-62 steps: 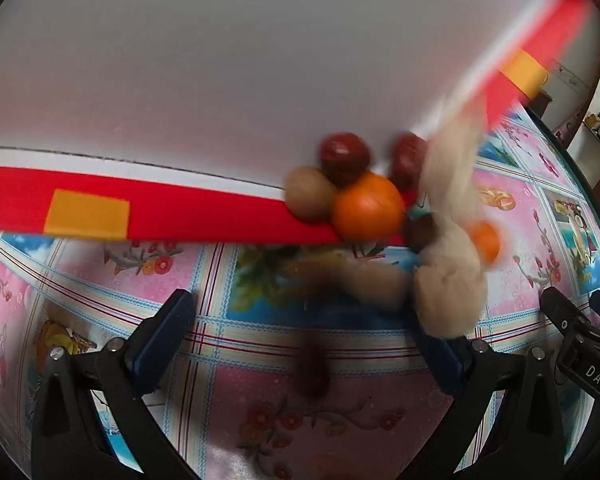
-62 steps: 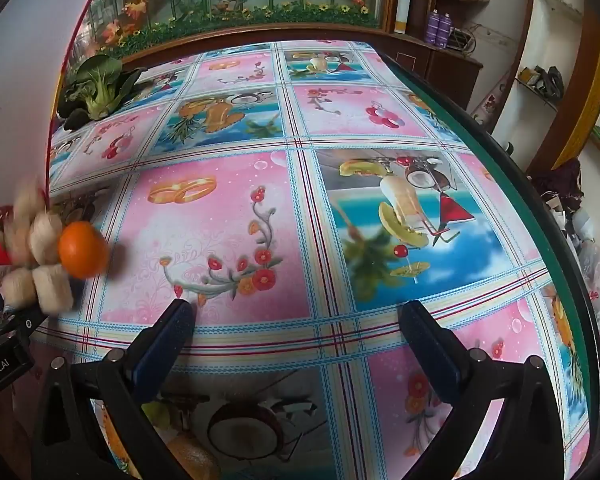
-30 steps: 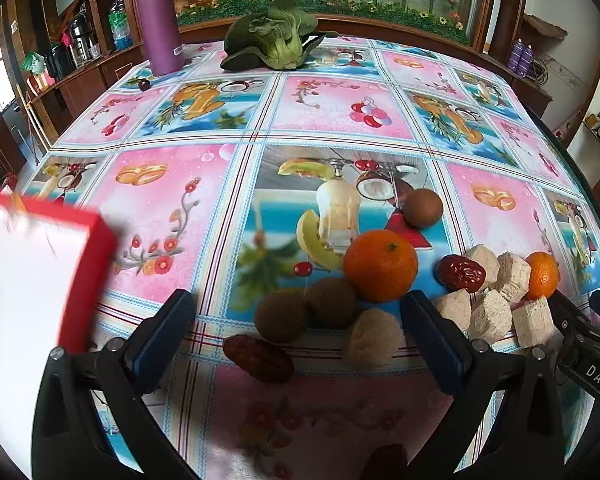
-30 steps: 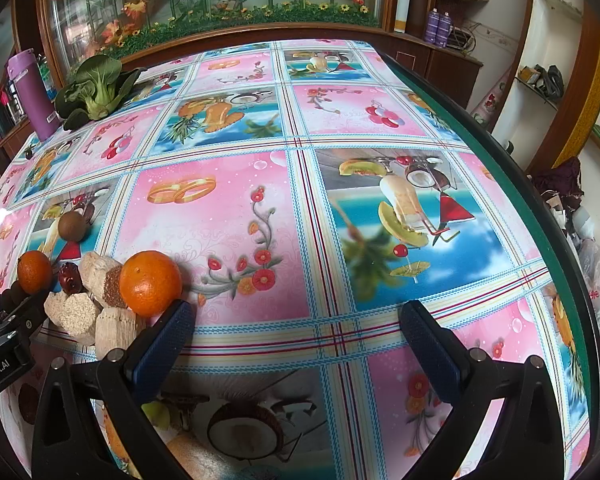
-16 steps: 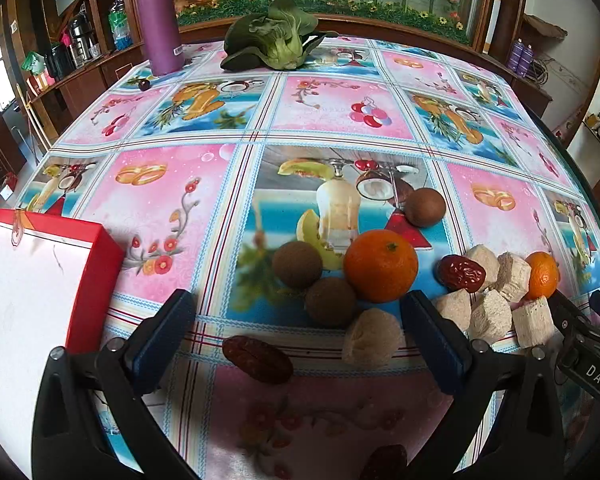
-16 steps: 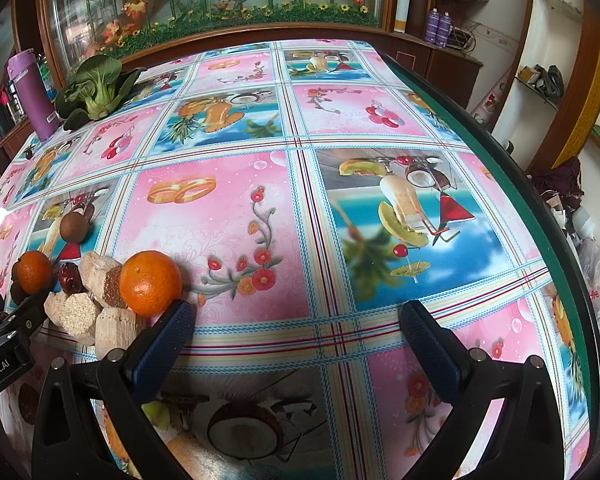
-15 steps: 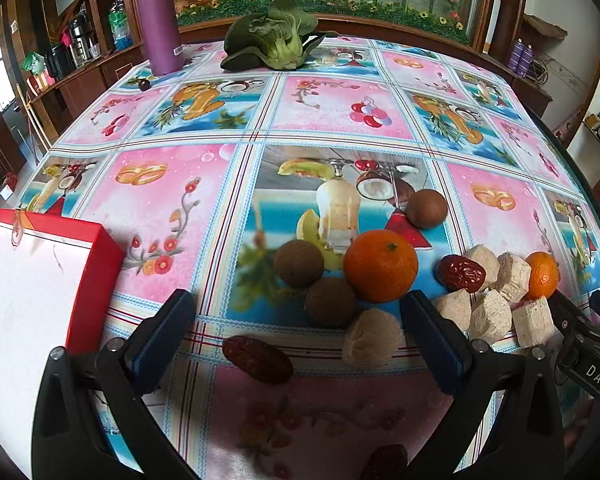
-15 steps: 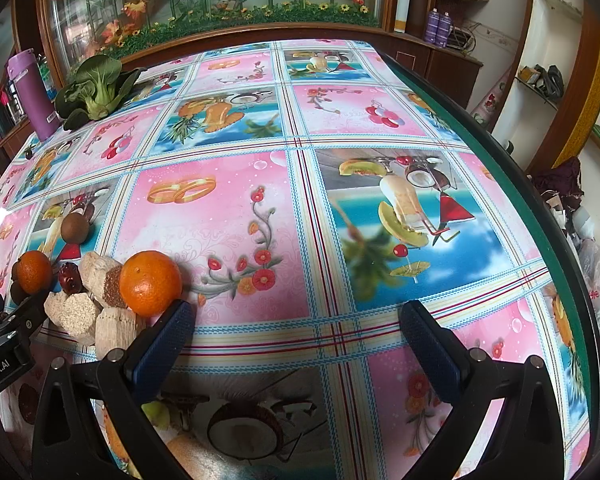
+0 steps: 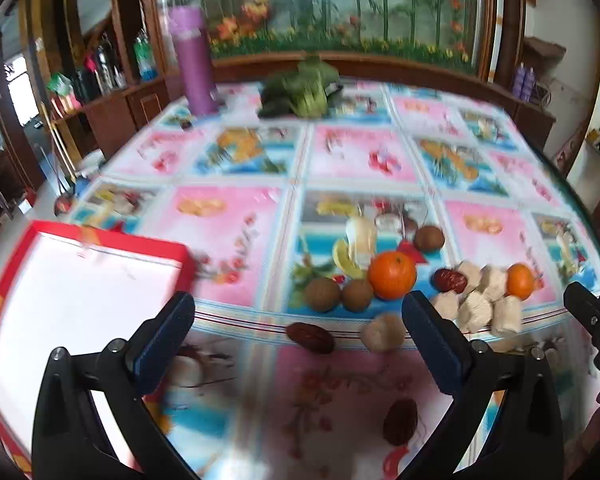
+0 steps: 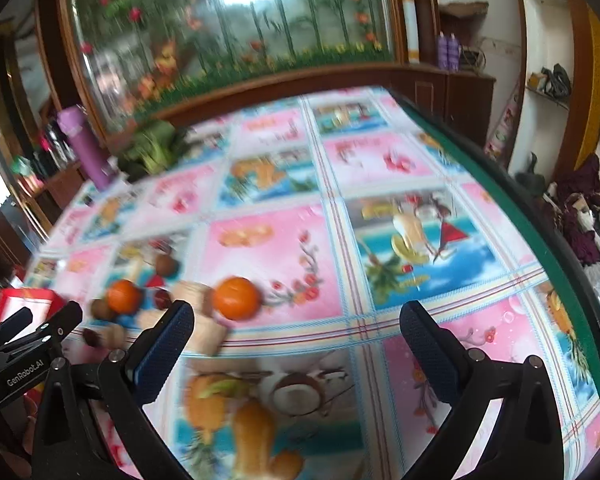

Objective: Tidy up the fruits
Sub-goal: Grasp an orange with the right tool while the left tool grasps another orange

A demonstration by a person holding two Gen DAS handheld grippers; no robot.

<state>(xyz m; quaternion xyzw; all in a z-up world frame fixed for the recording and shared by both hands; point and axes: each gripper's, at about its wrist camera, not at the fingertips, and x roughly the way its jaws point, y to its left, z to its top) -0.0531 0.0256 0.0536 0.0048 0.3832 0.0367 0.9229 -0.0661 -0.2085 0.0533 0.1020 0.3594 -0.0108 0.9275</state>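
Note:
Loose fruit lies on the patterned tablecloth: a large orange (image 9: 392, 275), a small orange (image 9: 520, 281), two brown kiwis (image 9: 322, 294) side by side, a third kiwi (image 9: 429, 238) farther back, red dates (image 9: 310, 337) and several beige blocks (image 9: 476, 308). A red-rimmed white box (image 9: 72, 296) sits at the left. My left gripper (image 9: 298, 336) is open above the near dates, holding nothing. My right gripper (image 10: 296, 340) is open over bare cloth, with the small orange (image 10: 236, 298) just beyond its left finger (image 10: 162, 344).
A purple flask (image 9: 192, 68) and a bunch of green leaves (image 9: 300, 94) stand at the far side of the table. The table's green edge (image 10: 540, 240) curves along the right. The other gripper's tip (image 9: 596, 320) shows at the right edge of the left wrist view.
Both cameras have lifted and tilted up, now blurred by motion. The box has settled flat on the left. One kiwi has rolled down beside the other.

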